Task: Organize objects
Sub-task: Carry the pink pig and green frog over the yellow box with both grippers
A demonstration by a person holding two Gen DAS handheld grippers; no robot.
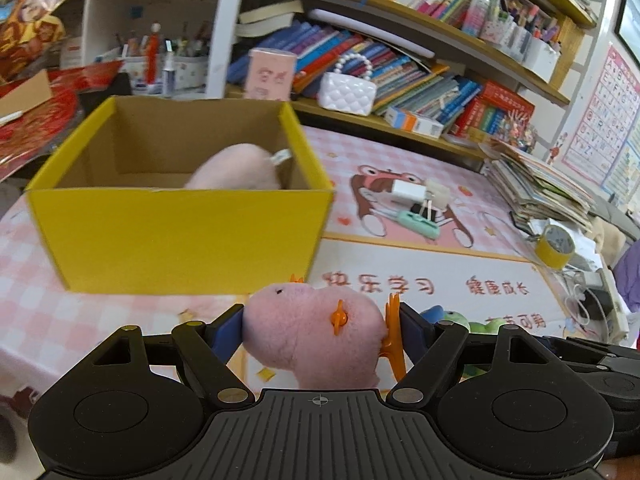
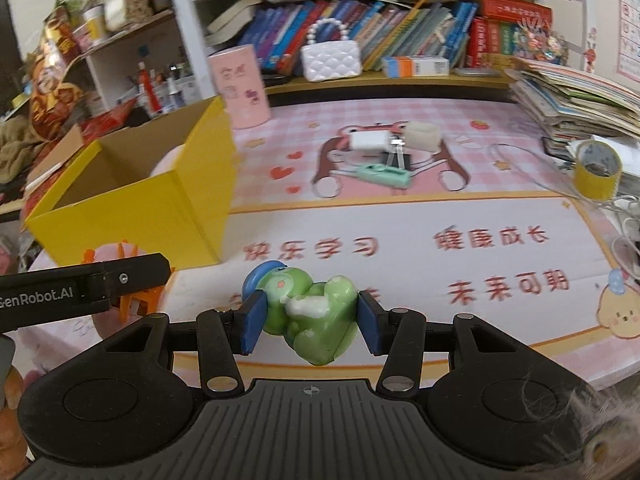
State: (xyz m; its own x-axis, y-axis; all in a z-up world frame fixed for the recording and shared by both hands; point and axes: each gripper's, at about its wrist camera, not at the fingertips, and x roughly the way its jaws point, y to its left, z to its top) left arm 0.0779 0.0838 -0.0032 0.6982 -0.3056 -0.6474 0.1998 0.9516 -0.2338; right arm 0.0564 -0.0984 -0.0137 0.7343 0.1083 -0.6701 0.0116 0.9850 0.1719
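My left gripper is shut on a pink plush toy with orange feet, held just in front of the open yellow cardboard box. Another pink plush lies inside the box at its right side. My right gripper is shut on a green frog figure with a blue cap, above the pink printed desk mat. The box stands to the left in the right wrist view. The left gripper's arm and its pink plush show at the left edge there.
On the mat's far side lie a white charger, a mint green stapler and a binder clip. A yellow tape roll and a stack of books stand right. A pink canister and white purse stand by the bookshelf.
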